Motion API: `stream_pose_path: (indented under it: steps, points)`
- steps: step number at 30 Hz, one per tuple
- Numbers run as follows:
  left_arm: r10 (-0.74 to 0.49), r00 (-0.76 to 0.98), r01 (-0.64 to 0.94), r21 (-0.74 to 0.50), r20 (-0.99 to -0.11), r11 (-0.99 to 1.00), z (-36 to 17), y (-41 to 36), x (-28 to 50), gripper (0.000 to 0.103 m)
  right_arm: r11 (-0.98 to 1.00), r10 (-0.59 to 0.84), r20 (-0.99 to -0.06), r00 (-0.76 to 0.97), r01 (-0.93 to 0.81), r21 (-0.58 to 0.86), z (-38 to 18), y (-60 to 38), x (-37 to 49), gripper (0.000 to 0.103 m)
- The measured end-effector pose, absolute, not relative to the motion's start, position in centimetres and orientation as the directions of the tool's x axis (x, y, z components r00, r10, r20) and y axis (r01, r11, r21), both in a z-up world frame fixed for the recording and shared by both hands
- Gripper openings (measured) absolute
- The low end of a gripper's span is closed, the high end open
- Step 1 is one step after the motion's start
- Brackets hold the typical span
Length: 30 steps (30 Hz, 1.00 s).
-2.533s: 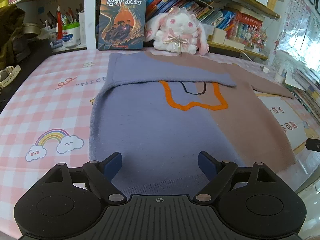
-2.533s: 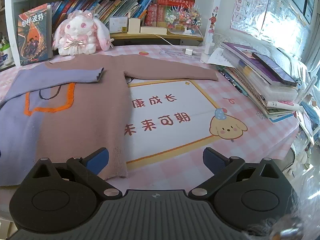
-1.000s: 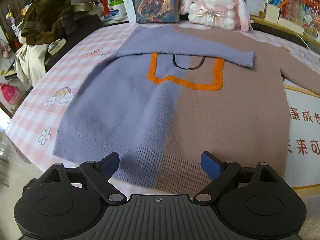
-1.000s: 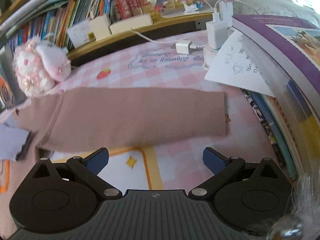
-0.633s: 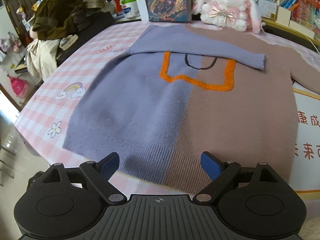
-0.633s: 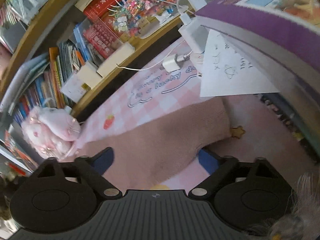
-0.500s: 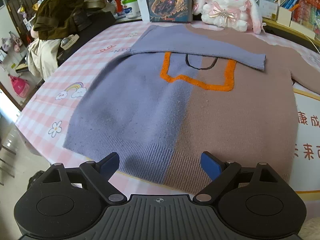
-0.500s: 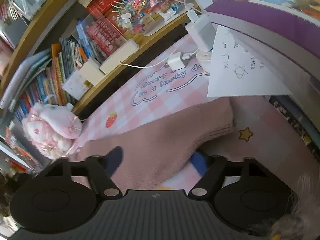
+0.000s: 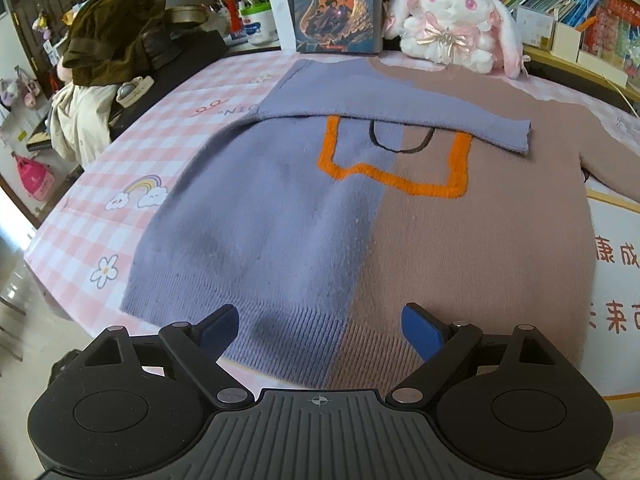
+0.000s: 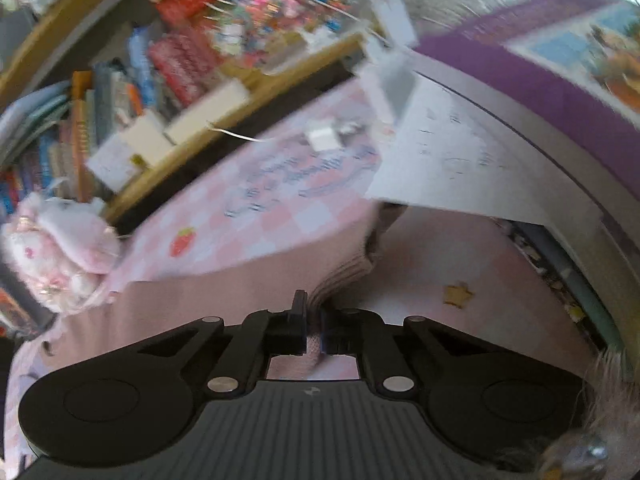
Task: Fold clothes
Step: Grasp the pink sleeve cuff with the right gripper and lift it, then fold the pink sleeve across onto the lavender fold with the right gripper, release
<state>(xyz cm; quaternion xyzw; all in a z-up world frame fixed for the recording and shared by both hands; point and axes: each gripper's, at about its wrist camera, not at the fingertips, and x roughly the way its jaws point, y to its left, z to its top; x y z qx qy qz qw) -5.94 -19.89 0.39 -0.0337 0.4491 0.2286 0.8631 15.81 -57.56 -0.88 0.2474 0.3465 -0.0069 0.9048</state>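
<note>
A sweater [image 9: 360, 216], half lavender and half dusty pink with an orange outline, lies flat on the pink checked table. Its lavender sleeve [image 9: 400, 116] is folded across the chest. My left gripper [image 9: 320, 326] hovers open over the ribbed hem, touching nothing. In the blurred right wrist view my right gripper [image 10: 314, 330] is shut on the pink sleeve [image 10: 248, 280] near its ribbed cuff [image 10: 352, 268], which is lifted off the table.
A white plush rabbit [image 9: 452, 36] and an upright book [image 9: 334, 4] stand behind the sweater. Dark clothes [image 9: 116, 36] are piled at the left. A book stack [image 10: 560, 120] with a loose paper [image 10: 452, 160] crowds the right; a charger [image 10: 320, 136] lies beyond the cuff.
My right gripper went from open over the pink sleeve's cuff to shut on it, and the cuff has risen. The left gripper has barely shifted over the hem.
</note>
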Motion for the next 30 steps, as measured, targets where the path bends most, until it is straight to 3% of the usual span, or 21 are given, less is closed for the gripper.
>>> stream_pose_path:
  steps: [9,21,30]
  points:
    - [0.326,0.567,-0.397,0.096,-0.756,0.913,0.7,-17.2,-6.6,0.091,0.889,0.256,-0.545,0.798,0.028,0.457,2.8,-52.8,15.7,0.005]
    - [0.204,0.725,-0.269,0.003,-0.658,0.963,2.3,-8.7,-8.6,0.091,0.898,0.351,-0.467,0.812,-0.150,0.414,8.2,-38.1,15.9,0.005]
    - [0.228,0.720,-0.316,-0.016,-0.656,0.949,2.2,-1.2,-11.6,0.091,0.895,0.412,-0.481,0.774,-0.243,0.375,8.9,-25.5,15.6,0.005]
